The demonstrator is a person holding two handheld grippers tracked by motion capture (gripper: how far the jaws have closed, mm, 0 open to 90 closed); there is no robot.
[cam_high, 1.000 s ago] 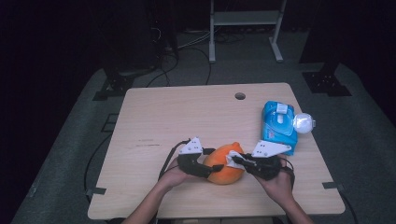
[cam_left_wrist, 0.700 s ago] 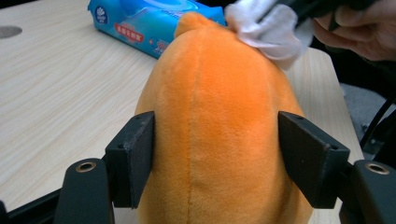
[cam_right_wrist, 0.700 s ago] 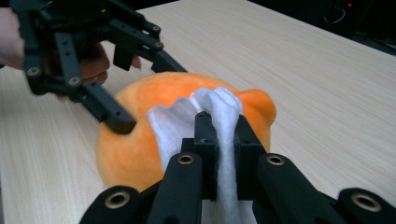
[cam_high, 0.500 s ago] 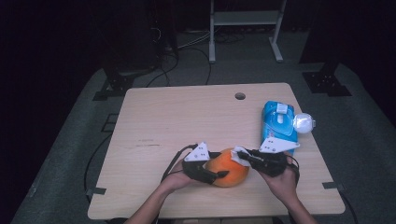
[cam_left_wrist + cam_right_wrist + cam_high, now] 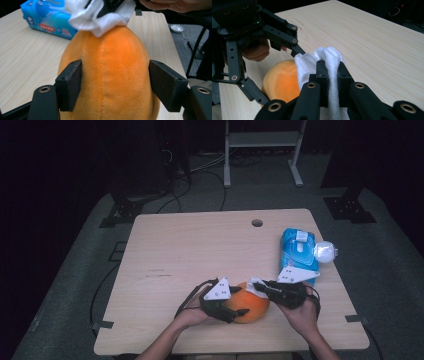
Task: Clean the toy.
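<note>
Dark floor and cables ring a pale wooden table [image 5: 200, 245], and the work sits at its near edge, low and just right of centre in the high view. An orange plush fruit [image 5: 248, 307] lies there with a gripper on each side. The left gripper [image 5: 239, 312] comes in from the lower left and straddles the fruit: in the left gripper view its two pads sit on the fruit's flanks, the left one [image 5: 69, 83] pressed against the plush, the right one at least touching, so I take it as a grip that steadies the fruit. The fruit's long axis runs straight away from those jaws, its seam up the middle of that view. At the far, upper end a white wipe [image 5: 100, 17] rests on the tip. The right gripper [image 5: 329, 75] holds that wipe, jaws closed tight on its folded middle, and reaches the fruit from the right side of the high view. Whether the wipe presses or only touches is hard to judge. A blue wipe pack [image 5: 299, 251] lies well apart, upper right.
</note>
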